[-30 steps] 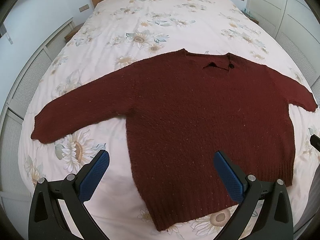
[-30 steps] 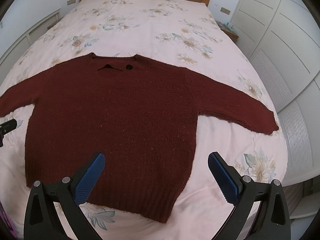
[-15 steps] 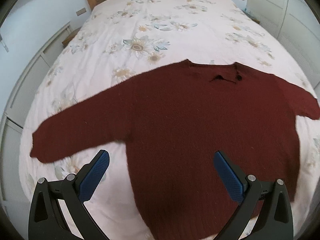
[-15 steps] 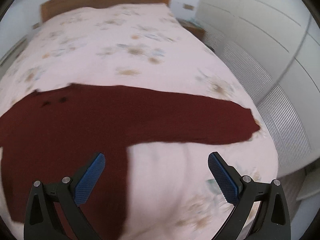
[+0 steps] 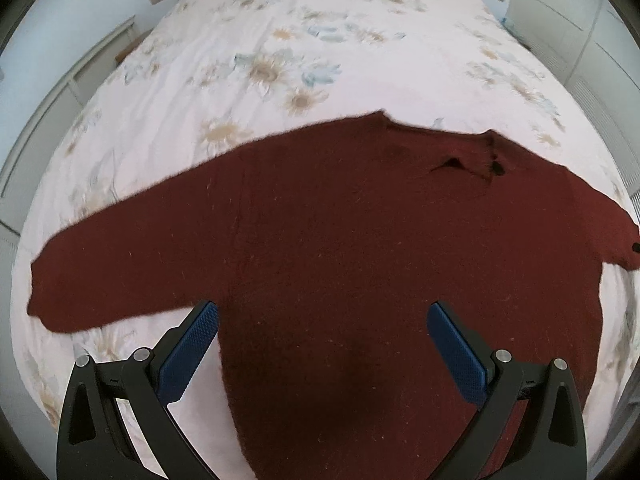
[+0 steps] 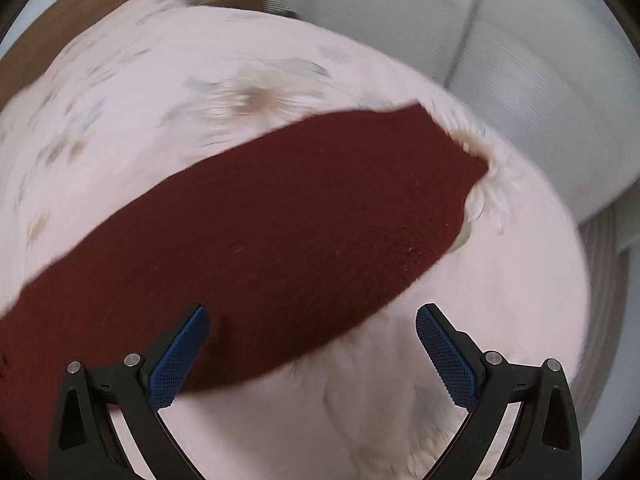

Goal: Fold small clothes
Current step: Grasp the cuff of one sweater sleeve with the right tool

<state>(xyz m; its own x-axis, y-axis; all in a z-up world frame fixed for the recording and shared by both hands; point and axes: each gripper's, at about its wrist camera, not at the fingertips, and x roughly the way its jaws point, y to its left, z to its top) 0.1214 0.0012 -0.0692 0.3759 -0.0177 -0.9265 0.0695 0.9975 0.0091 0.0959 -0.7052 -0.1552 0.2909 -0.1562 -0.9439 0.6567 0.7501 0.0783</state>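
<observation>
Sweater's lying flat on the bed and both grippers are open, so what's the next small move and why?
Probably lower the right gripper onto the sleeve near its cuff and close on it. The sweater lies spread flat on the bed, nothing is folded yet, and that sleeve sits just ahead of the open jaws. The left gripper hovers over the body.

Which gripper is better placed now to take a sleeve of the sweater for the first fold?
Right gripper: open, close over the right sleeve. Left gripper faces the sweater body.
</observation>
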